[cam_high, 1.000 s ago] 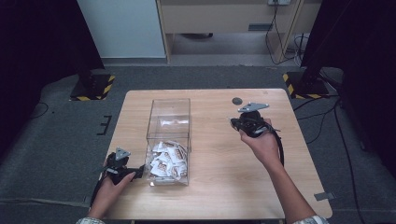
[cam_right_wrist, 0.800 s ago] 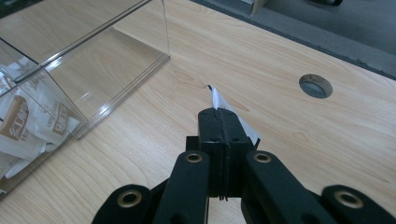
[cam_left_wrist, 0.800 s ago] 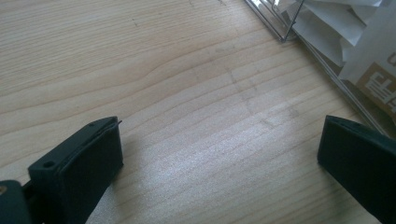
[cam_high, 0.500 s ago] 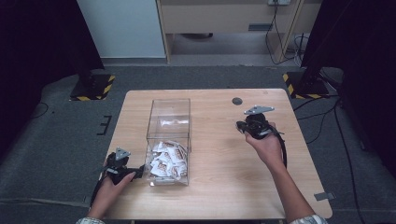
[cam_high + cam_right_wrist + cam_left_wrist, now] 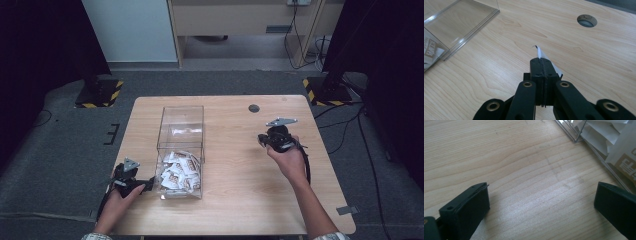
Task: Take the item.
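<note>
Lowered right tool (image 5: 541, 65) toward counter (image 5: 235, 200), clamped on thin white packet (image 5: 543, 57); left tool (image 5: 541, 202) wide, empty; packet liable to slip, grip only on edge.

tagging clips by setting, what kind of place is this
Probably a lab or recording room: a light wooden table on grey carpet, black curtains at both sides, and yellow-black striped stand bases.

High overview, close gripper views, shared table (image 5: 235, 200)
</note>
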`<state>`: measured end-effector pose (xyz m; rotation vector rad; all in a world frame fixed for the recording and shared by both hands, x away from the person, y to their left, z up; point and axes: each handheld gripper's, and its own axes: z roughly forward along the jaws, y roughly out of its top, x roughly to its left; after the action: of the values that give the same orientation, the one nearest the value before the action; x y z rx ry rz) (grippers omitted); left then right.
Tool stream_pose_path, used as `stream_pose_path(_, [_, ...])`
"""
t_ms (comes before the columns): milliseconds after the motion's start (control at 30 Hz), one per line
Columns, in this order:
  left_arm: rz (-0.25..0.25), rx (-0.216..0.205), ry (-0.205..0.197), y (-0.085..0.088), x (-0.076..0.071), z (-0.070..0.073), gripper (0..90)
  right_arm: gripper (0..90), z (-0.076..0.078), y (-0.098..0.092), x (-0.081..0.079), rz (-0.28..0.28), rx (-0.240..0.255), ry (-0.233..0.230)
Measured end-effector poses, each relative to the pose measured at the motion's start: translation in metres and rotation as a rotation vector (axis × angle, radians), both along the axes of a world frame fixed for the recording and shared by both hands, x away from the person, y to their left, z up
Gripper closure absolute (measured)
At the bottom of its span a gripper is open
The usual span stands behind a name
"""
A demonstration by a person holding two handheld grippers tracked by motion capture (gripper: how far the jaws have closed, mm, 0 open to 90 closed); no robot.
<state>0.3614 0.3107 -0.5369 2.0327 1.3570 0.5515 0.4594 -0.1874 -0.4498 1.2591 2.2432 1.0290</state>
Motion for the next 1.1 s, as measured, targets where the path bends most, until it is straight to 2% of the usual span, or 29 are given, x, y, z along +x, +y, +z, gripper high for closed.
stream_pose_path(667, [0.001, -0.001, 0.000, 0.000, 0.000, 0.000, 0.0, 89.3, -0.034, 0.009, 0.013, -0.024, -0.016, 0.050])
stream_pose_path(1100, [0.001, -0.001, 0.000, 0.000, 0.000, 0.000, 0.0, 88.8, -0.048, 0.018, 0.021, -0.035, -0.013, 0.067])
